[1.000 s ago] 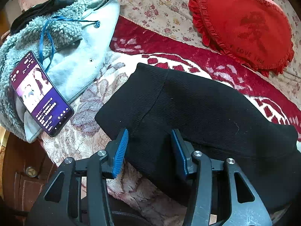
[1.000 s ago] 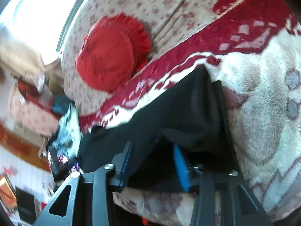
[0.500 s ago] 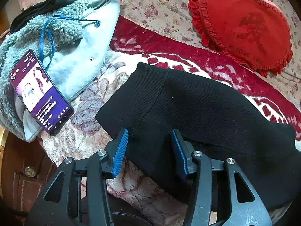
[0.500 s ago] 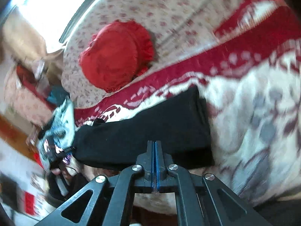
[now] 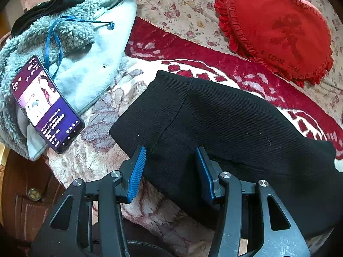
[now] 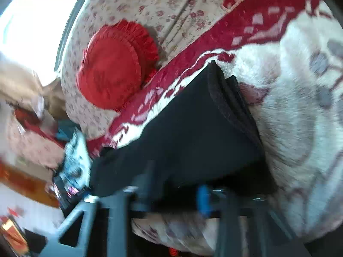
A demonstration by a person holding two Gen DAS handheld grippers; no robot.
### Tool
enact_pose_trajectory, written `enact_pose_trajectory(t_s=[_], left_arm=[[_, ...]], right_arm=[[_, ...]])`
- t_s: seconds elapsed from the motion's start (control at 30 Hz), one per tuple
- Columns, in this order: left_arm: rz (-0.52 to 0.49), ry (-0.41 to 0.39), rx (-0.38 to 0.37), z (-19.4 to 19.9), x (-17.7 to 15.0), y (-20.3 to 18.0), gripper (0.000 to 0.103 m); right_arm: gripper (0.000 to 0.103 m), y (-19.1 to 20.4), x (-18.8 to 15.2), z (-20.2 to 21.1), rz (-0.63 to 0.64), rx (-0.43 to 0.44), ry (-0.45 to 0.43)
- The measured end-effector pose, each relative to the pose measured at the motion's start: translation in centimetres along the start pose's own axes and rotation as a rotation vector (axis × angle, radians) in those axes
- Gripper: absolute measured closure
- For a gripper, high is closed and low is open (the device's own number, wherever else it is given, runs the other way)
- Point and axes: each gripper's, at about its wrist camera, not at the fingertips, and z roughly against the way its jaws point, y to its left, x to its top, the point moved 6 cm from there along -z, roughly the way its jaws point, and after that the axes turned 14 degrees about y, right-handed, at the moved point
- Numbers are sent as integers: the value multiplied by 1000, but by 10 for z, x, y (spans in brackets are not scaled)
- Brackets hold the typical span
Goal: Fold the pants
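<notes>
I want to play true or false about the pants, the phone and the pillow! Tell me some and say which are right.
1. The pants are black. True.
2. The phone lies on the pants. False: it rests on the grey fleece jacket, apart from the pants.
3. The left gripper is open, with a finger on each side of the pants' edge. True.
4. The pillow is blue. False: it is red with a frilly rim.
5. The phone's screen is dark. False: it is lit up, purple.
6. The pants lie on a red and cream blanket. True.
</notes>
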Motion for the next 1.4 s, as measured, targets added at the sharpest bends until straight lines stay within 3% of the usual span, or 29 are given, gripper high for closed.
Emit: enact_pose_trajectory(t_s=[0.27,0.4,0.47,0.53,0.57,0.6,0.67,0.73,0.9,1.03,1.17,1.23,1.3,1.4], left_arm=[[8,-24,-50,21,-7,6,56],[-21,-14,-54,18,-11,-7,56],[-37,-9,-42,16,-13,-12,56],[-46,-9,-37,12,-14,-13,56],[-47,-5,-35,10,-14,-13,56],[-48,2,-35,7,-15,-13,56],[-37,-2,-43,5,-15,-12,56],[-32,-4,-47,4,-15,-11,56],[-36,-7,-42,4,-16,-10,55],[-23,-1,-65,3,-17,-7,55],[-6,-5,-83,0,-17,-4,51],[-13,-10,-79,0,-17,-5,51],[-19,-8,-80,0,-18,-5,51],[-14,8,-97,1,-15,-4,51]], right_arm=[[98,40,-21,43,213,-70,6],[98,18,-32,13,206,-203,96],[94,3,-34,-4,138,-225,152],[82,7,-38,-1,150,-207,182],[69,14,-42,-1,179,-208,227],[66,24,-48,-1,216,-201,278],[66,54,-62,-1,331,-144,365],[66,84,-65,-4,409,-89,387],[66,143,-16,-42,467,-2,261],[66,170,23,-109,503,-85,268],[66,180,44,-177,544,-176,351],[71,173,47,-197,546,-196,384],[85,175,45,-207,563,-202,379],[88,192,43,-195,662,-211,351]])
